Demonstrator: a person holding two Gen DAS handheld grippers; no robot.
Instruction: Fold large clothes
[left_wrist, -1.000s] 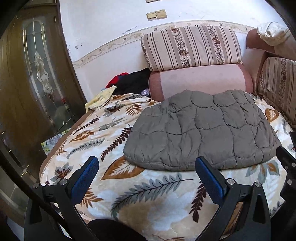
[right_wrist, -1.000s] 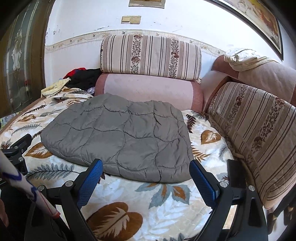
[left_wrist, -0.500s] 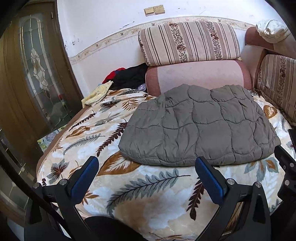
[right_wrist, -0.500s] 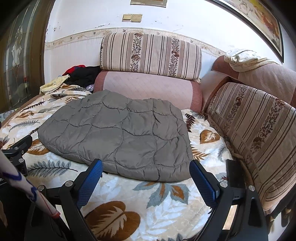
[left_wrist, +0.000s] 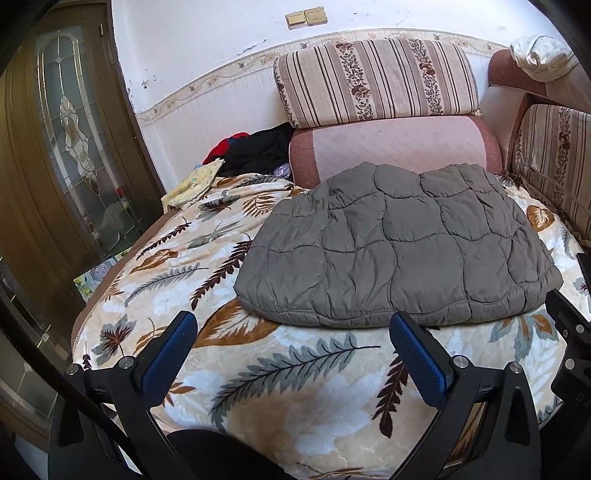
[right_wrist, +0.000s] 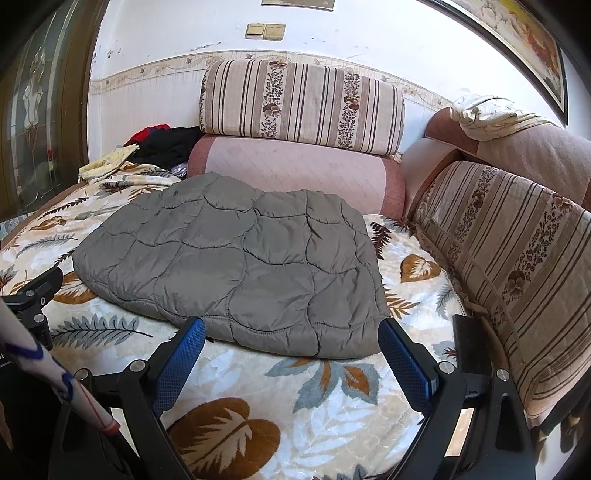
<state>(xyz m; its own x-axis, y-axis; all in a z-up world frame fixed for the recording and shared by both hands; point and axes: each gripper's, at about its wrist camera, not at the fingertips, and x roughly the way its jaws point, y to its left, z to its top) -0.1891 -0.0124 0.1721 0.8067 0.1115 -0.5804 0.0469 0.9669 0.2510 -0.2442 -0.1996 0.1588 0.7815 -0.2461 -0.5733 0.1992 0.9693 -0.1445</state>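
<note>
Grey quilted jacket (left_wrist: 399, 251) at twelve o'clock: I'm holding left gripper (left_wrist: 291, 332) and right gripper (right_wrist: 291, 338) wide, empty, aiming squarely for its near hem.

Leaf-patterned blanket (left_wrist: 280, 373) covering the seat of a corner sofa. Striped floral back cushion (left_wrist: 376, 81) resting on a pink bolster (left_wrist: 399, 144) against the white wall. Second striped cushion (right_wrist: 517, 251) along the right side, with a crumpled cream cloth (right_wrist: 491, 118) above it. Black and red clothes (left_wrist: 255, 151) and a yellow cloth (left_wrist: 192, 184) heaped in the far left corner. Two beige wall switches (left_wrist: 306, 16); wooden door with leaded glass (left_wrist: 70, 147) at left.
</note>
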